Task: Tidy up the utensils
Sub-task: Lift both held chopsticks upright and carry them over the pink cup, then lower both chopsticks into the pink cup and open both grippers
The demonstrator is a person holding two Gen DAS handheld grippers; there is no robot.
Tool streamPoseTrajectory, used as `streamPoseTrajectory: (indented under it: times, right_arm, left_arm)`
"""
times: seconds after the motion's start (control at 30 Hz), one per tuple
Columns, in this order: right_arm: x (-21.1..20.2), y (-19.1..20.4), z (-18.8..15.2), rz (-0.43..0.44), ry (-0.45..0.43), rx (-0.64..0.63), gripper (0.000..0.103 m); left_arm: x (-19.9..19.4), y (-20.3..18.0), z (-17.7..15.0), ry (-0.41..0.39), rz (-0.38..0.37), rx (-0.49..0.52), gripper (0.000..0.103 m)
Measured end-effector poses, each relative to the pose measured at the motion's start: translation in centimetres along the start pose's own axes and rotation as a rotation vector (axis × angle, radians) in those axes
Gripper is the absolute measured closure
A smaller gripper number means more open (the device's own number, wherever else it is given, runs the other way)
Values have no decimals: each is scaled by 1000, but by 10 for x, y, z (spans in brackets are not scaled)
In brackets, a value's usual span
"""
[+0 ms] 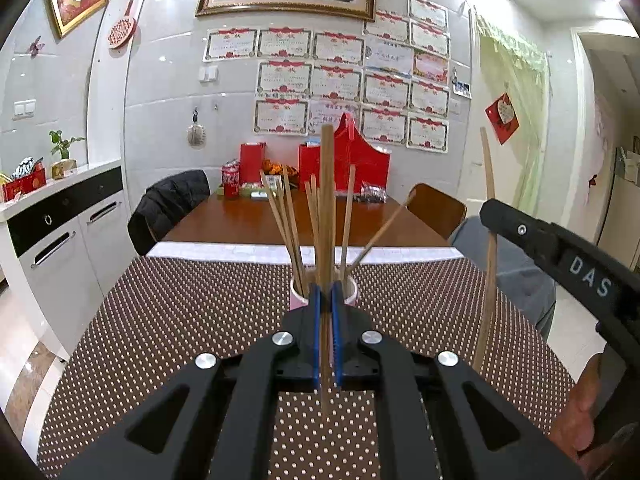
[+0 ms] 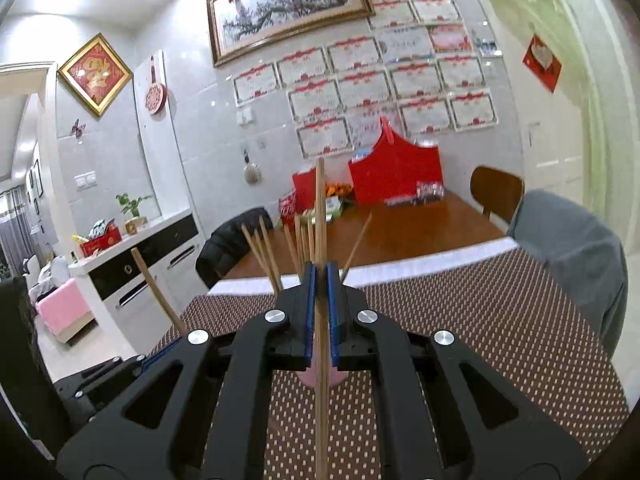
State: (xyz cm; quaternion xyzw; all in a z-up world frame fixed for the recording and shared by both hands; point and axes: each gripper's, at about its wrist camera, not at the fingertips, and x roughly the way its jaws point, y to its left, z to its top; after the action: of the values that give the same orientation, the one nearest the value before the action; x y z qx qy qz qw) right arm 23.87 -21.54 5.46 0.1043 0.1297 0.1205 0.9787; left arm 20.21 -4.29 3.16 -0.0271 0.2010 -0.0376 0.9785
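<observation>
A brown table mat with pale dots (image 1: 180,320) covers the near table. On it stands a pink cup (image 1: 352,290) full of chopsticks. The left gripper (image 1: 326,292) pinches one upright chopstick (image 1: 326,200). The right gripper (image 2: 319,276) pinches another chopstick (image 2: 320,208).

Black left tongs (image 1: 326,292), blue pads, silver screws, right tongs (image 2: 319,274) lettered DAS

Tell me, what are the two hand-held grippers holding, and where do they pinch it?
Each holds one wooden chopstick upright. The left hand-held gripper pinches its chopstick low down, leaving most above. The right hand-held gripper pinches its chopstick nearer the middle.
</observation>
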Motion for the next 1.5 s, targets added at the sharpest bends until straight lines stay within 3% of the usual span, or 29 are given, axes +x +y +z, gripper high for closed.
streamPoseTrajectory:
  times: [0.37, 0.63, 0.87, 1.13, 1.43, 1.5]
  right_arm:
    - [21, 13, 49, -37, -124, -26, 97]
    - [51, 17, 74, -41, -183, -29, 97]
    - [93, 12, 79, 16, -227, -9, 97]
    - [131, -3, 61, 82, -263, 4, 97]
    - [163, -10, 23, 99, -117, -2, 97]
    - [165, -9, 14, 84, -86, -21, 97]
  left_arm:
    - [-9, -2, 60, -140, 42, 15, 97]
    - [10, -1, 88, -173, 45, 14, 97]
    - [47, 4, 93, -129, 55, 3, 97]
    - [93, 16, 85, -40, 55, -10, 97]
    - [134, 24, 57, 53, 43, 15, 97]
    - [142, 25, 49, 78, 68, 29, 96]
